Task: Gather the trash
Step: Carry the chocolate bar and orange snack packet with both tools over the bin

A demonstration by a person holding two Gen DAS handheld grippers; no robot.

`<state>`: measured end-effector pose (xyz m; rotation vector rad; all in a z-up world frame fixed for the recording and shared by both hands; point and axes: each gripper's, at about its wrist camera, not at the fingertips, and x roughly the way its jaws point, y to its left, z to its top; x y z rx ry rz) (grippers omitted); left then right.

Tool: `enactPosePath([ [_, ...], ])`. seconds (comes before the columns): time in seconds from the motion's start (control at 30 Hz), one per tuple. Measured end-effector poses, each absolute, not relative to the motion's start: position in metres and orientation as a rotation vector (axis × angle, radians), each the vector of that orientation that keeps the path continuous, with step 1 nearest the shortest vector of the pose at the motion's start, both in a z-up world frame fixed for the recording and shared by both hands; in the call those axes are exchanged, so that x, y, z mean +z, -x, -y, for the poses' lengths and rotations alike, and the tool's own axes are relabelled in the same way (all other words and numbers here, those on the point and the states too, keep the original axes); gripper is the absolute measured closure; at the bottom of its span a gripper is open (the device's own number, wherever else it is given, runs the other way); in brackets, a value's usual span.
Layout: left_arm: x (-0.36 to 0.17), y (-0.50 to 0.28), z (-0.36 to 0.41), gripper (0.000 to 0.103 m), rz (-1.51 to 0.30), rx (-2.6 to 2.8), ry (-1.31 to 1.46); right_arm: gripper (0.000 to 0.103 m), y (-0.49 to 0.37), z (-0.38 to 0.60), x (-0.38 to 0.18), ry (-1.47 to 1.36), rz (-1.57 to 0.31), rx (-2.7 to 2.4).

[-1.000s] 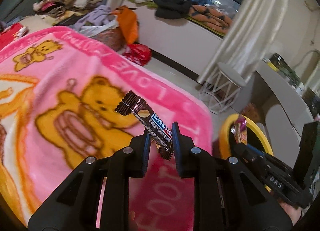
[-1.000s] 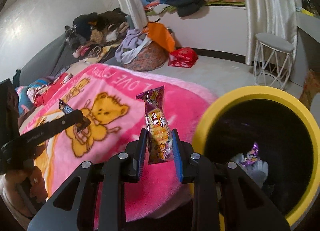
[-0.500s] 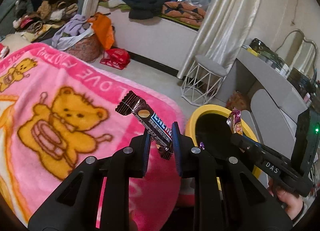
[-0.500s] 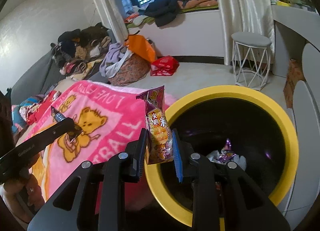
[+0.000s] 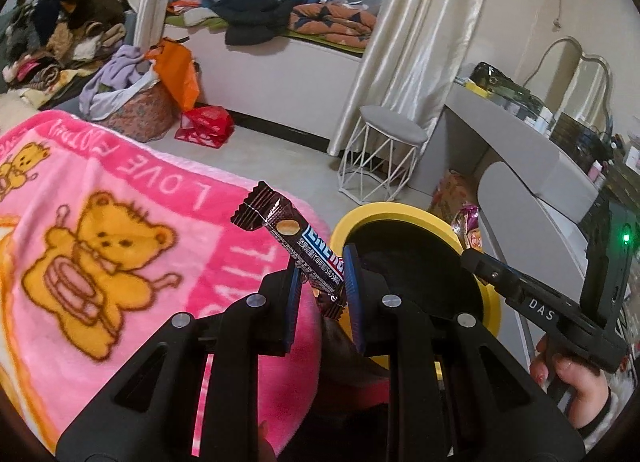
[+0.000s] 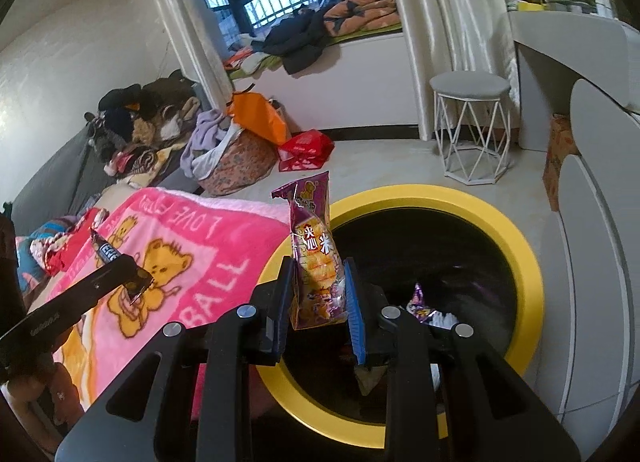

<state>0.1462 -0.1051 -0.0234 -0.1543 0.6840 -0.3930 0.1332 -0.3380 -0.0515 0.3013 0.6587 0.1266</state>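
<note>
My left gripper (image 5: 320, 286) is shut on a dark brown candy-bar wrapper (image 5: 292, 240), held over the edge of the pink bear blanket (image 5: 100, 246), just left of the yellow-rimmed trash bin (image 5: 404, 213). My right gripper (image 6: 316, 294) is shut on a purple snack packet (image 6: 314, 250), held upright above the near left rim of the bin (image 6: 528, 262). Wrappers (image 6: 420, 302) lie in the bin's black inside. The right gripper also shows in the left wrist view (image 5: 468, 252), and the left gripper shows in the right wrist view (image 6: 138, 282).
A white wire stool (image 5: 384, 157) stands on the floor beyond the bin. A grey vanity desk (image 5: 520, 141) is at the right. A laundry basket (image 5: 136, 105), an orange bag and a red bag (image 5: 204, 125) sit by the window ledge.
Both grippers have carried their wrappers from over the blanket toward the bin. The bin now fills more of both views, and the right gripper is over its rim.
</note>
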Motion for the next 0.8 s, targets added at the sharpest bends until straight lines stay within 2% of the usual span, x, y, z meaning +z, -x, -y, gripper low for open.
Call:
enactPosePath([
  [0.8, -0.024, -0.142, 0.167, 0.087, -0.698, -0.516, 0.058, 0.079, -0.119, 0.383, -0.048, -0.363, -0.619, 0.034],
])
